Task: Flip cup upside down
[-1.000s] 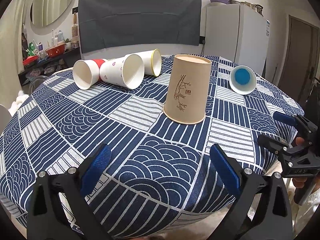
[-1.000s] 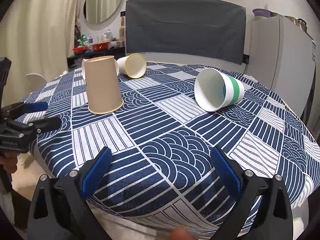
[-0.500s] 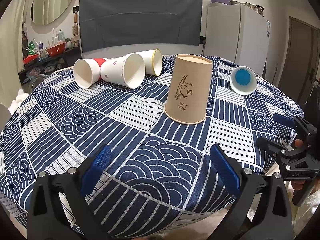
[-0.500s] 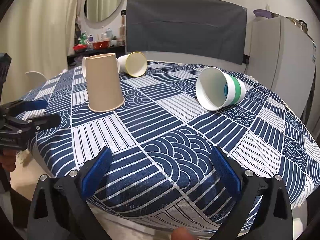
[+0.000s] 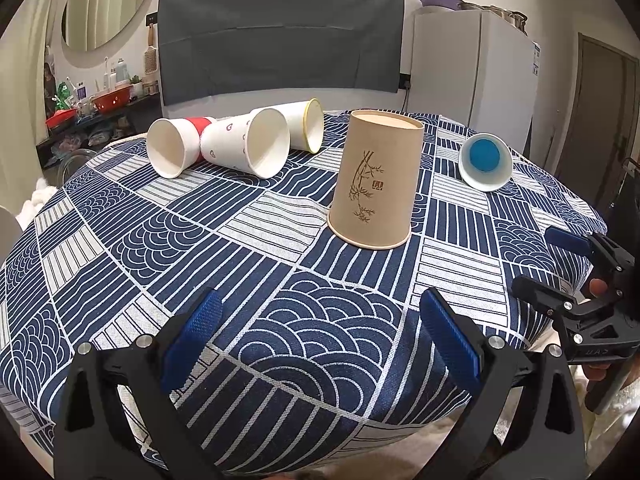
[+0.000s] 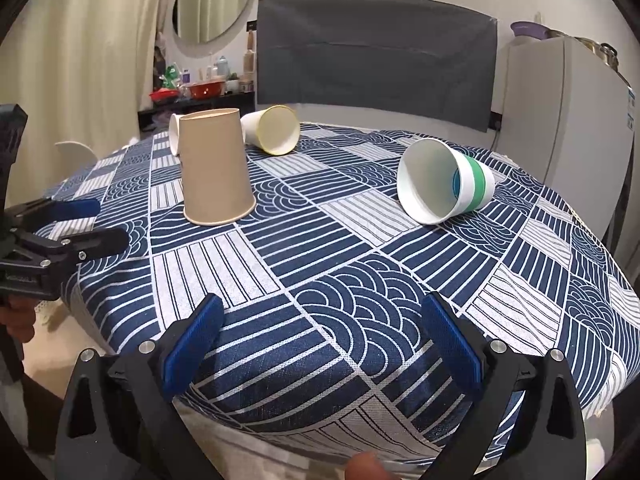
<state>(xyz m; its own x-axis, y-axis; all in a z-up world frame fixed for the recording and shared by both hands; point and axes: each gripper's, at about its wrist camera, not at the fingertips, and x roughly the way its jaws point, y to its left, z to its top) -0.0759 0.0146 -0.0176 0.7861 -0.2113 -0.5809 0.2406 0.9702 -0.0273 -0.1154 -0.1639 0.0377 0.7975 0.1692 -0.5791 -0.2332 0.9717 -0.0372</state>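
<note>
One cup done: brown cup (image 5: pixel 374 184) stands rim-down on table (image 5: pixel 248 264), ahead and slightly right of your left hand-held gripper (image 5: pixel 320 344), ahead-left of your right hand-held gripper (image 6: pixel 320 344). Both hand-held grippers spread wide, empty, hovering at near table edge. Four cups lie on sides: green-banded cup (image 6: pixel 444 182) ahead-right of right hand-held gripper, likely next; three cups (image 5: pixel 236 144) far ahead-left of left one. Judgement: task partly complete.
</note>
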